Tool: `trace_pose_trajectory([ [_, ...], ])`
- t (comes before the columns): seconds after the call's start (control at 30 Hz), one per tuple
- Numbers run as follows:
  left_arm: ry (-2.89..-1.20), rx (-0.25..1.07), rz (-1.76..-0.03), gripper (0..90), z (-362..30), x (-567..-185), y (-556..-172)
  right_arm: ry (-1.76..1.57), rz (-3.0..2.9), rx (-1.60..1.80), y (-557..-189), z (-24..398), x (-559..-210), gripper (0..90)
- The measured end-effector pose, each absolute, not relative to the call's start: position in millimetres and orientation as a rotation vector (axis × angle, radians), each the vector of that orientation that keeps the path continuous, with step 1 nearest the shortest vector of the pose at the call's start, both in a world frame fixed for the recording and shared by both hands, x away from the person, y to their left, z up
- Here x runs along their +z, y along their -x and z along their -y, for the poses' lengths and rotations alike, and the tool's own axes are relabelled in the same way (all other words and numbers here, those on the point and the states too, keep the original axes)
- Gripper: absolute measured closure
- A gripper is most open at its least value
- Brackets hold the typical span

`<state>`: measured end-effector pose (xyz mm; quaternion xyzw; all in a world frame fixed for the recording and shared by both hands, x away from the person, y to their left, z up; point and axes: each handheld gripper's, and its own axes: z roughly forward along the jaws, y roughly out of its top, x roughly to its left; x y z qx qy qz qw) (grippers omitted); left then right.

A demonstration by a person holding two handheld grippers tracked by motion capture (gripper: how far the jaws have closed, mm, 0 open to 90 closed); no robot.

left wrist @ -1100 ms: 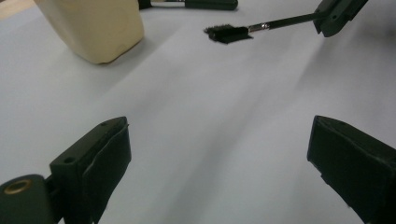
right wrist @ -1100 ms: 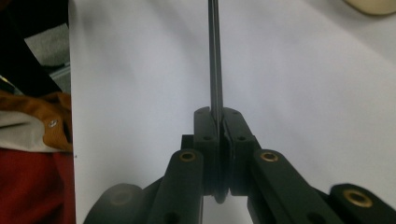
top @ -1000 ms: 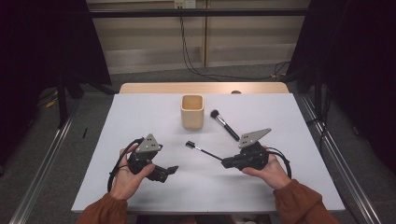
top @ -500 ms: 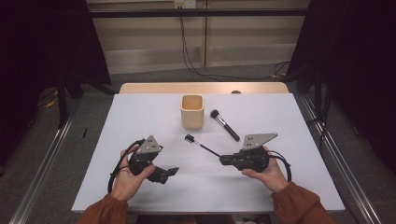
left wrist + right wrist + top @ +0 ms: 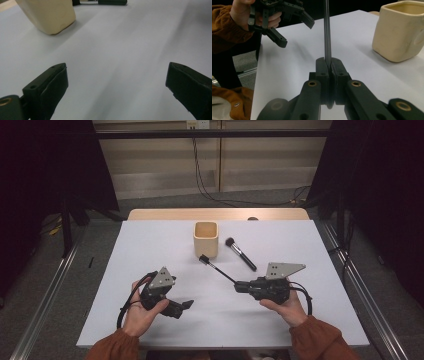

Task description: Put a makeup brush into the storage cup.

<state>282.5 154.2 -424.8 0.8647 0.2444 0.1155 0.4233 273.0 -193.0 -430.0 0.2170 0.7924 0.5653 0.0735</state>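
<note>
Surface: a white table [image 5: 150,250] with a strip of pale wood along its far edge.
Room: grey floor, metal rails on both sides of the table, dark curtains left and right, a beige panelled wall behind with black cables hanging down it.
Right gripper [image 5: 241,286]: held in the person's right hand at the near right of the table, jaws clenched on the thin black handle of a small brush [image 5: 216,267].
Small brush: it slants up and away from the jaws, and its dark head ends near the base of the cup [image 5: 206,239].
Left gripper [image 5: 186,306]: held in the person's left hand at the near left, jaws released and spread wide, nothing between them.
Second brush [image 5: 240,253]: a larger makeup brush with a round dark head, lying flat on the table just right of the cup.
High view: shows both brushes, both hands in rust-orange sleeves, and the cup's opening.
Left gripper view: low across the bare table, the cup's base [image 5: 47,15] at top left and the second brush's handle [image 5: 111,2] beyond it.
Right gripper view: the handle [image 5: 327,32] rising straight from the pressed-together pads, and the left gripper [image 5: 295,27] farther off.
Cup: 1 cream square ceramic cup, upright near the table's middle; its inside looks empty.
</note>
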Motion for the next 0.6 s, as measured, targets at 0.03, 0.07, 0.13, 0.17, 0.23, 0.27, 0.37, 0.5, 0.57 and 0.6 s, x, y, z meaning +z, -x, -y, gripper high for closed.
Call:
trace_pose_trajectory([
  [0.03,-2.158,0.319,-0.602,4.7,-153.9,-424.4,-282.6,-0.654,-2.374,1.694,-273.4,193.5,-429.9,86.3],
  [0.07,-2.139,0.337,-0.604,4.7,-153.4,-424.2,-282.5,-0.662,-2.37,1.699,-273.8,193.9,-430.0,86.2],
  [0.13,-2.107,0.327,-0.597,4.7,-152.7,-423.8,-283.1,-0.665,-2.364,1.702,-274.1,194.5,-430.1,86.2],
  [0.17,-2.078,0.323,-0.595,4.8,-151.9,-423.9,-282.9,-0.667,-2.358,1.704,-274.3,194.7,-429.9,86.2],
  [0.23,-2.026,0.297,-0.597,4.9,-149.8,-423.9,-282.2,-0.661,-2.35,1.709,-274.3,194.7,-429.8,86.2],
  [0.27,-2.007,0.295,-0.588,4.9,-148.5,-423.9,-281.6,-0.662,-2.35,1.713,-274.4,194.5,-429.9,86.2],
  [0.37,-1.942,0.312,-0.585,5.8,-143.9,-424.3,-280.2,-0.663,-2.349,1.721,-275.0,194.3,-430.5,86.2],
  [0.5,-1.899,0.32,-0.575,7.1,-137.3,-425.6,-280.7,-0.659,-2.348,1.715,-274.6,193.9,-430.3,86.2],
  [0.57,-1.898,0.294,-0.564,7.1,-134.5,-425.6,-281.3,-0.655,-2.346,1.718,-274.6,194.1,-430.2,86.2],
  [0.6,-1.903,0.294,-0.562,7.1,-132.6,-425.0,-280.6,-0.655,-2.345,1.717,-274.6,194.1,-430.2,86.2],
])
